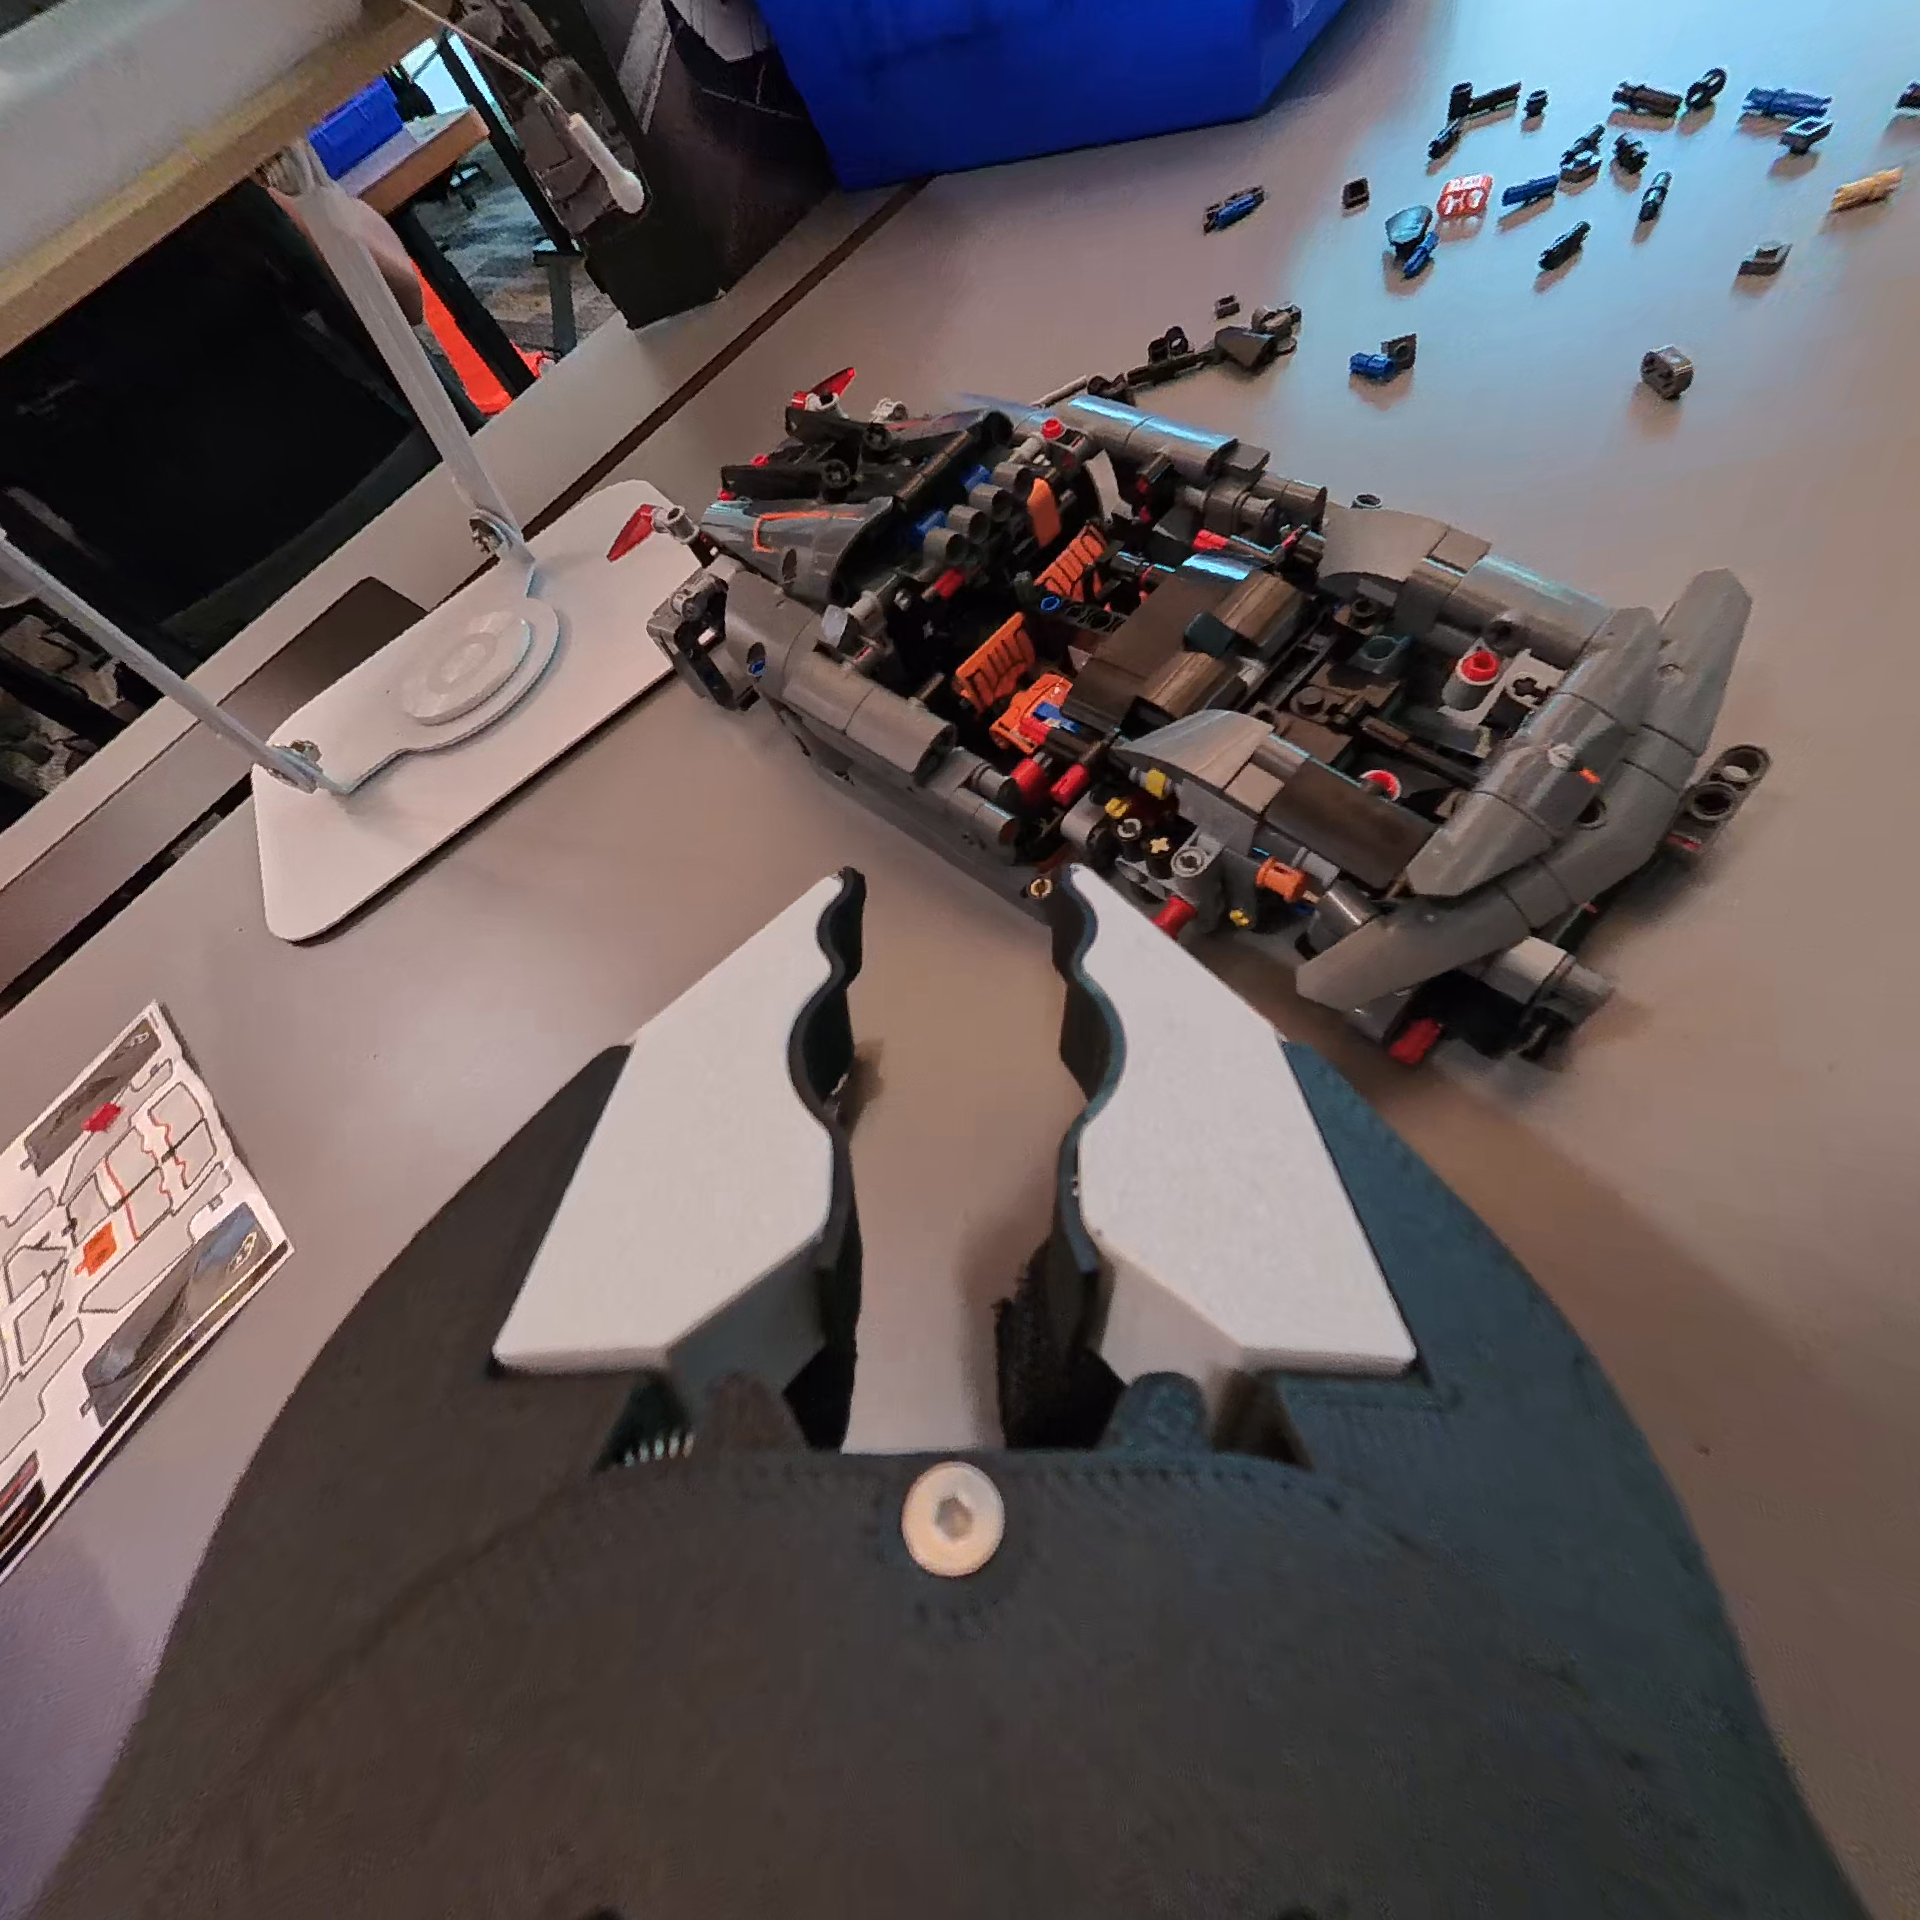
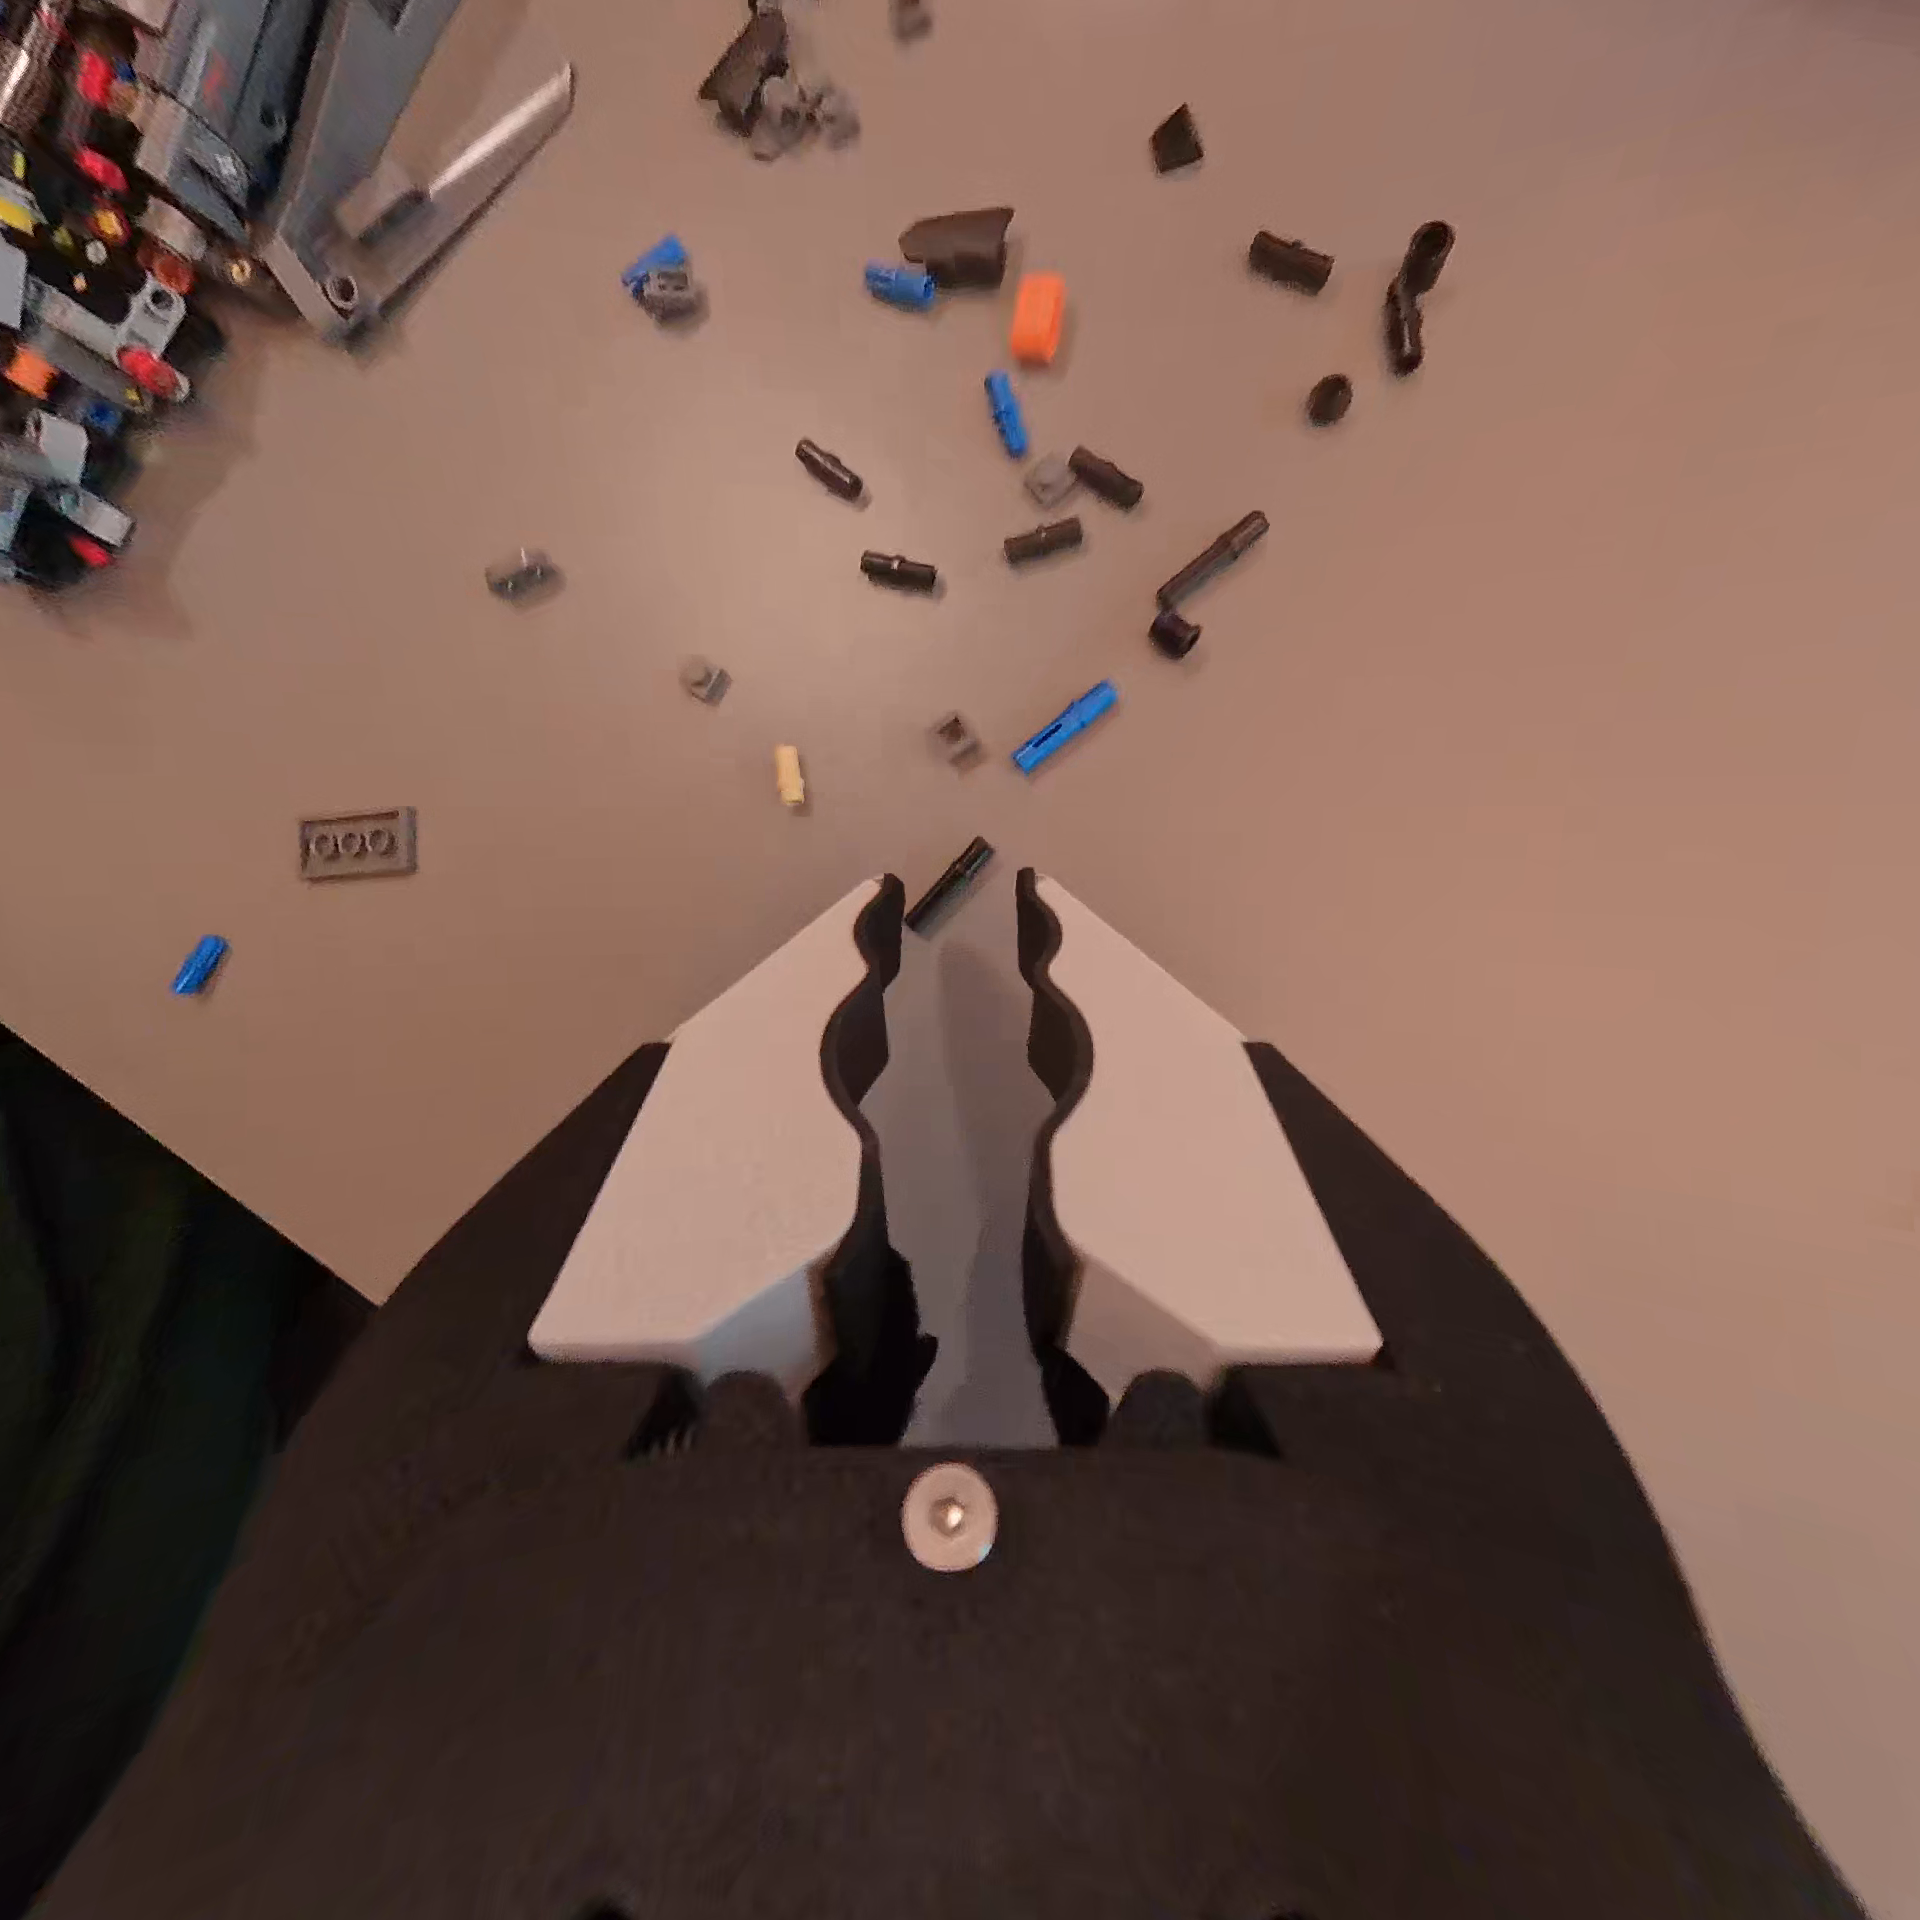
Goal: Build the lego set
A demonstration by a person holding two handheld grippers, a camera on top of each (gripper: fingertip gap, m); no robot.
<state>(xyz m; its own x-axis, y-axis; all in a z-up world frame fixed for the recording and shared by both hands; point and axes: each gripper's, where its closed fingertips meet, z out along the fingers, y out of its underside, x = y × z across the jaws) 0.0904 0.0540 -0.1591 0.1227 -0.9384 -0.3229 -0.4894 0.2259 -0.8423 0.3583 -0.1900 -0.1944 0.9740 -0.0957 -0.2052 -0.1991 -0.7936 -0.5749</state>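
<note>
A half-built grey, black and orange lego car (image 1: 1195, 675) lies on the grey table. My left gripper (image 1: 961, 883) is open and empty, its tips just short of the car's near side. In the right wrist view the car's edge (image 2: 104, 260) is at the top left. My right gripper (image 2: 951, 883) is open, and a small black pin (image 2: 948, 885) lies on the table between its fingertips, not clamped. Loose pieces are scattered ahead: blue pins (image 2: 1065, 725), black pins (image 2: 899, 569), an orange piece (image 2: 1037, 317), a tan pin (image 2: 790, 774) and a grey plate (image 2: 356, 844).
A white lamp base (image 1: 457, 717) stands left of the car. A sticker sheet (image 1: 114, 1236) lies at the near left. A blue bin (image 1: 1039, 73) stands at the back. More loose pieces (image 1: 1558, 177) lie at the far right. The table edge (image 2: 187, 1164) runs at the lower left. The grippers' ends are close to 35 cm from one another. The orange piece (image 2: 1037, 317) is closer to my right gripper, around 12 cm from its tips; the left tips are 30 cm off.
</note>
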